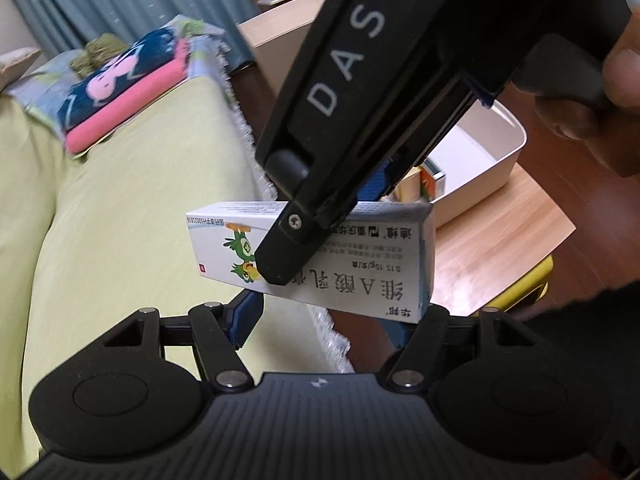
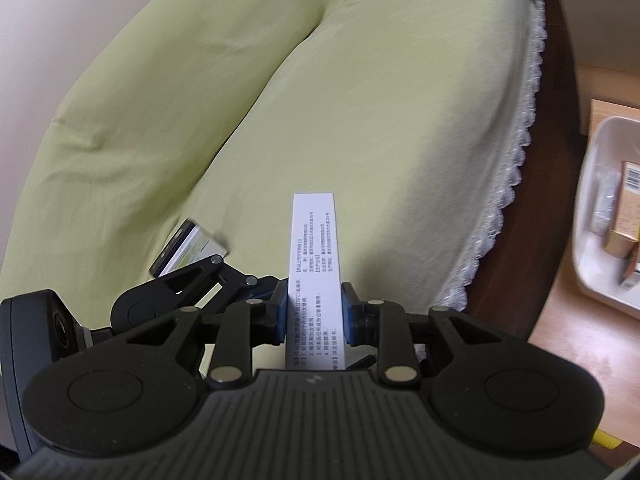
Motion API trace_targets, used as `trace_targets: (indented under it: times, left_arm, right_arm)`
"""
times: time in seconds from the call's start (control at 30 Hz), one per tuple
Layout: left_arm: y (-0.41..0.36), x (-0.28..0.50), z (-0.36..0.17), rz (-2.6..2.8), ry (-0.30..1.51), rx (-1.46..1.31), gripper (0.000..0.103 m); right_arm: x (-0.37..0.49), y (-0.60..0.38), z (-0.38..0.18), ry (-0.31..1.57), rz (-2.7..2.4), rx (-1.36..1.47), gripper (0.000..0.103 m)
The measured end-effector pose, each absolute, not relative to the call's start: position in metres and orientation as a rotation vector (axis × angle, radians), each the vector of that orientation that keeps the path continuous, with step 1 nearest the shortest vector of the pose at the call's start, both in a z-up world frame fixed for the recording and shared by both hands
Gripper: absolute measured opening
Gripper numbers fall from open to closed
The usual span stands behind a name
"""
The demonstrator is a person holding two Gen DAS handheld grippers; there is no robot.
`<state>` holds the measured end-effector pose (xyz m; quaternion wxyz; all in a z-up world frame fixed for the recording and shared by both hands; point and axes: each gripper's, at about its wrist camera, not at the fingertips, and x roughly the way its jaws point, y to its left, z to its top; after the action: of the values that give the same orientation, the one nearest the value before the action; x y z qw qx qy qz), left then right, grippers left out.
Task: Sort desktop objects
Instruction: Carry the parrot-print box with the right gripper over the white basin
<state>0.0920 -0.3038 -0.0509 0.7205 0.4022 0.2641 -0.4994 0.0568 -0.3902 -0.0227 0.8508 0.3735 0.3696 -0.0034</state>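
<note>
The right gripper pinches the white medicine box, pointing forward; the left gripper is spread; "DAS" is readable.

Black gripper, blue-padded jaws, "DAS" lettering

Green sofa cover out ahead of both tongs, folded clothes at its far end, small box lying on it, left of the right tongs.
</note>
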Motion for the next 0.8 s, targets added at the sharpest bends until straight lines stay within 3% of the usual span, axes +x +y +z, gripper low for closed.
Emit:
trace_targets:
  times: [0.8]
  left_arm:
    - [-0.455, 0.044, -0.094, -1.395, 0.536, 0.925, 0.064]
  right_arm:
    - [-0.026, -0.516, -0.051, 0.768, -0.301, 0.804, 0.023]
